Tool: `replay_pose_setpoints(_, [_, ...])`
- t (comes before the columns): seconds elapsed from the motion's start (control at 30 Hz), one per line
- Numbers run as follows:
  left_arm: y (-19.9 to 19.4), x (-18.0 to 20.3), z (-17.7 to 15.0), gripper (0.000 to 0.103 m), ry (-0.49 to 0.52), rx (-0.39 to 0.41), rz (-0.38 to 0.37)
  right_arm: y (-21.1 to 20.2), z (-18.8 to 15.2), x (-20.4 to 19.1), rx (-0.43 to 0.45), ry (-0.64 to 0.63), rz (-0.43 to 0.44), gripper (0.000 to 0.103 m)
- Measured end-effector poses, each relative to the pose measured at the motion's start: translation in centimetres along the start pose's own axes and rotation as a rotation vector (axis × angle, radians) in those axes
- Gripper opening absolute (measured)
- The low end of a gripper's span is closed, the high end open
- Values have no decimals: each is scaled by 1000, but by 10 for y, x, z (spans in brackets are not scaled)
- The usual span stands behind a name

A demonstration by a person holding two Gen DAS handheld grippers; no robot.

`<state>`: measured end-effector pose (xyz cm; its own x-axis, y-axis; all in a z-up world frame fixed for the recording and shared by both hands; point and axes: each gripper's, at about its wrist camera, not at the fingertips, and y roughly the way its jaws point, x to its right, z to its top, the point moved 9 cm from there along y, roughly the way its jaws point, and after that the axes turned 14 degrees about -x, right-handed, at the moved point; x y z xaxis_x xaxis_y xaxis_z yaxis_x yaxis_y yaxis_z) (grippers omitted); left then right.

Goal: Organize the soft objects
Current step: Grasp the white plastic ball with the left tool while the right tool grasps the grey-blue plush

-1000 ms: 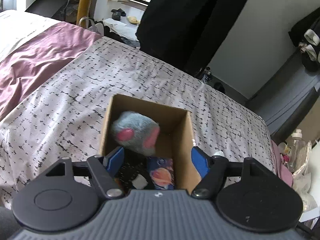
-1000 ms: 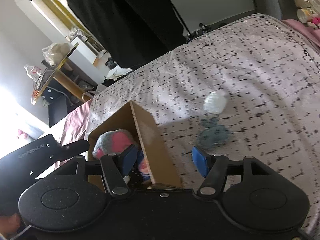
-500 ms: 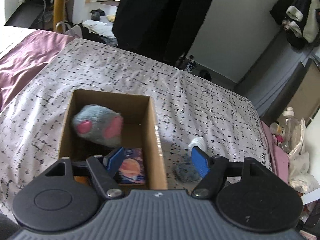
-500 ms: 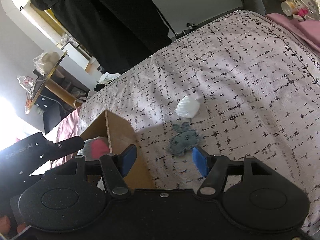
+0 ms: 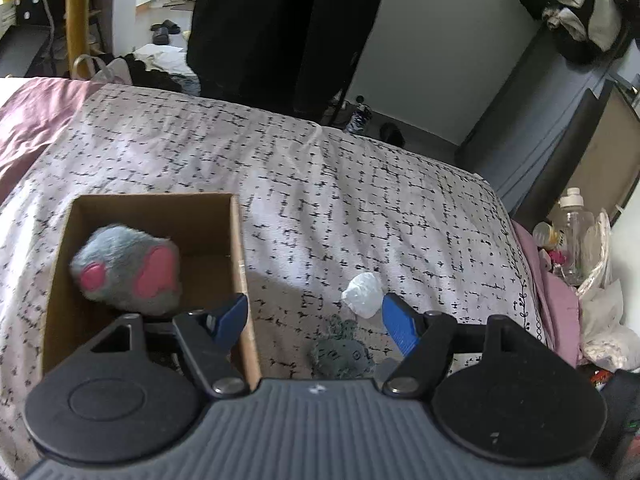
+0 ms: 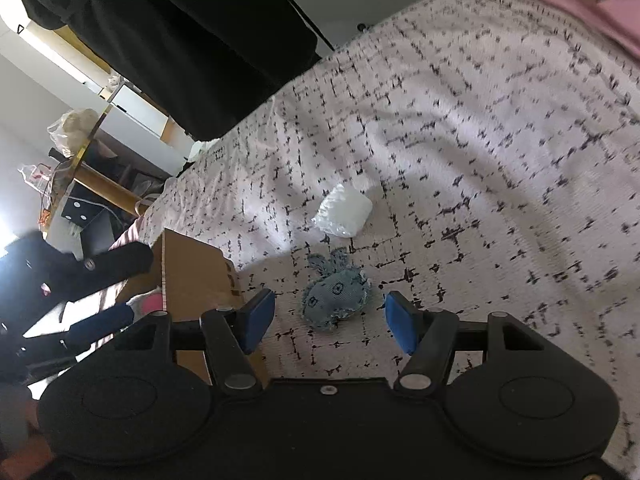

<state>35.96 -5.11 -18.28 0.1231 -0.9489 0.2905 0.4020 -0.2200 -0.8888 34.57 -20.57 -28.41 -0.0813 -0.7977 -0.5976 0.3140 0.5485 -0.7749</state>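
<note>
Both views have swung away from the open brown cardboard box (image 5: 236, 264) toward the loose toys lying on the bed's white, black-flecked cover (image 5: 360, 184). A second ago the box filled the middle of each frame; now it sits at the left, with the fluffy grey plush with pink paw pads (image 5: 128, 268) resting inside it. That reads as one item stowed and the next pickup beginning.

The left tongs (image 5: 314, 320) stand open and empty over the box's right wall. Just right of the box lies the small blue-grey denim fish toy (image 6: 336, 300), flat on the cover, framed between the open, empty right tongs (image 6: 330, 318) (likely the next target, though not yet touched). Beyond it, a little apart, lies a crumpled white soft bundle (image 6: 344, 212).

The box wall stands close to the right tongs' left finger and could snag it. A bedside clutter of bottles (image 5: 572, 236) lies well apart at the far right.
</note>
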Motion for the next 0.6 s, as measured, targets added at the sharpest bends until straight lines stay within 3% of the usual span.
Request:
replay_pose_setpoints(0.37, [40, 17, 10, 64, 49, -50, -6, 45, 6, 14, -56, 28, 48, 59])
replay_pose_setpoints(0.47, [50, 18, 14, 64, 46, -59, 1, 52, 8, 18, -62, 58, 75, 40])
replay_pose_setpoints(0.5, [53, 18, 16, 64, 47, -62, 3, 56, 9, 21, -74, 71, 89, 29])
replay_pose_setpoints(0.6, [66, 21, 19, 64, 54, -77, 12, 57, 10, 25, -79, 74, 104, 21])
